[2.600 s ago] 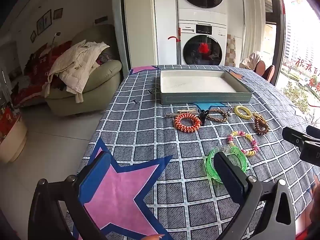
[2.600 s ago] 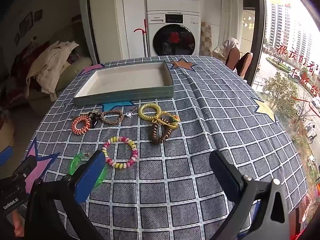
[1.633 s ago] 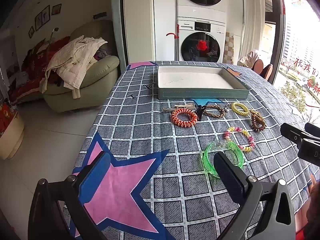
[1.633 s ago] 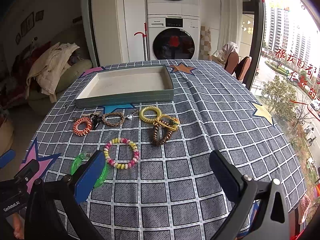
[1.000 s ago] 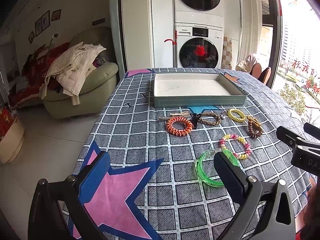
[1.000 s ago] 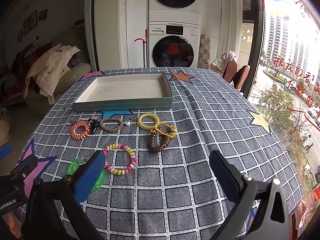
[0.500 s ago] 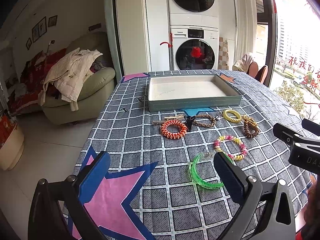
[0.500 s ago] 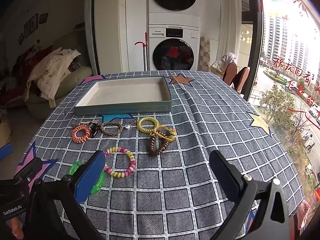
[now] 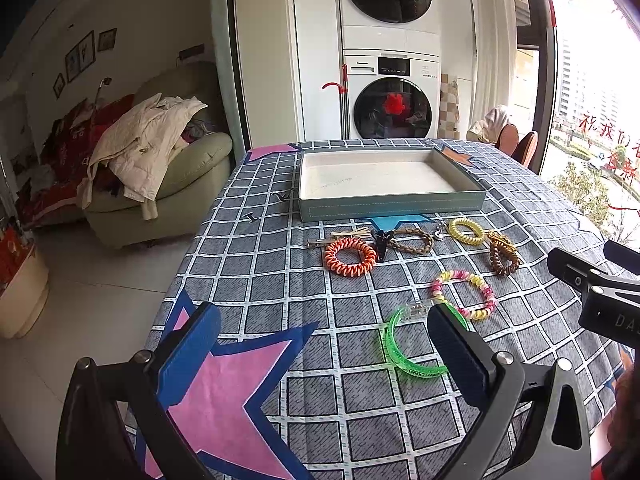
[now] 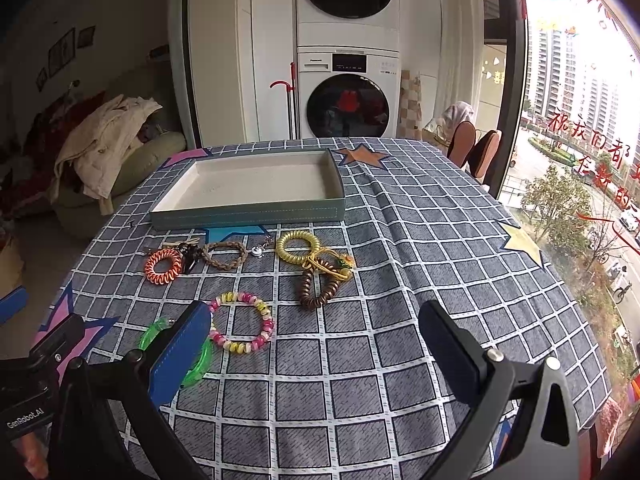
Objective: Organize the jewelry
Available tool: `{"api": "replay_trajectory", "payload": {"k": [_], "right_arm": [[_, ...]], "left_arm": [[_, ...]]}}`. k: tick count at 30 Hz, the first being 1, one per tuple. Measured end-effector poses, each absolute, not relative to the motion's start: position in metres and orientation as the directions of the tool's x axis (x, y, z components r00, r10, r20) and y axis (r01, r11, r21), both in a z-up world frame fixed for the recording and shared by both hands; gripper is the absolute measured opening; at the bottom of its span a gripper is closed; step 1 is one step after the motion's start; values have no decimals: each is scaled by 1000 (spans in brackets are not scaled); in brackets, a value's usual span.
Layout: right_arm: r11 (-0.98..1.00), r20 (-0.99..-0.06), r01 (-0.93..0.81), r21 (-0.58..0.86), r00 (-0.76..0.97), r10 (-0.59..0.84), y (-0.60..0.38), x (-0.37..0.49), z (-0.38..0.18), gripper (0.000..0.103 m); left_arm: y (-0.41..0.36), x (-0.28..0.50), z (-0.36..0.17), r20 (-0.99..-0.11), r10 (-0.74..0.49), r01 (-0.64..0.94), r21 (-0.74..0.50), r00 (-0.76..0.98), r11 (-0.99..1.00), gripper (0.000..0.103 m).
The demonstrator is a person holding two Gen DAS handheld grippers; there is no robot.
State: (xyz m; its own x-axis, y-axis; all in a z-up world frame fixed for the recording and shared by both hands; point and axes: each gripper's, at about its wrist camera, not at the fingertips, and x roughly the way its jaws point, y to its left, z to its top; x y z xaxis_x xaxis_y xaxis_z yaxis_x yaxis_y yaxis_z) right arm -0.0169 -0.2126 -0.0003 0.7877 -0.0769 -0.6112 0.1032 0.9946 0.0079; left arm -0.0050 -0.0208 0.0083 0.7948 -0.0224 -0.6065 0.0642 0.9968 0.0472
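Left wrist view: left gripper [image 9: 318,336], blue-padded fingers spread wide with nothing between them, above the grey grid-patterned tablecloth [image 9: 256,264]; landmark is the shallow grey-green rectangular tray with white lining [image 9: 384,184], empty. Nearer than the tray, in a row: orange spiral coil band [image 9: 350,257], black clip [image 9: 381,240], brown braided cord bracelet [image 9: 412,240], yellow spiral coil band [image 9: 465,231], brown coil band [image 9: 503,258]. Nearer again: pink-and-yellow beaded bracelet [image 9: 464,294], then translucent green plastic bangle [image 9: 404,354], which sits lower and further left in frame than half a second ago. Right wrist view: right gripper [image 10: 314,328], likewise wide apart and empty; same tray [image 10: 248,212], with the items before it unmoved and slightly larger in frame.
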Motion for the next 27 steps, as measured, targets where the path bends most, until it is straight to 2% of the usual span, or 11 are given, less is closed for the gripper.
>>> {"api": "replay_trajectory", "payload": {"k": [27], "right_arm": [[994,-633,105,14,771,-73,-215,-18,-5,103]], "left_arm": [[-12,0,2,-644,-26,46,15,764,999,103]]}}
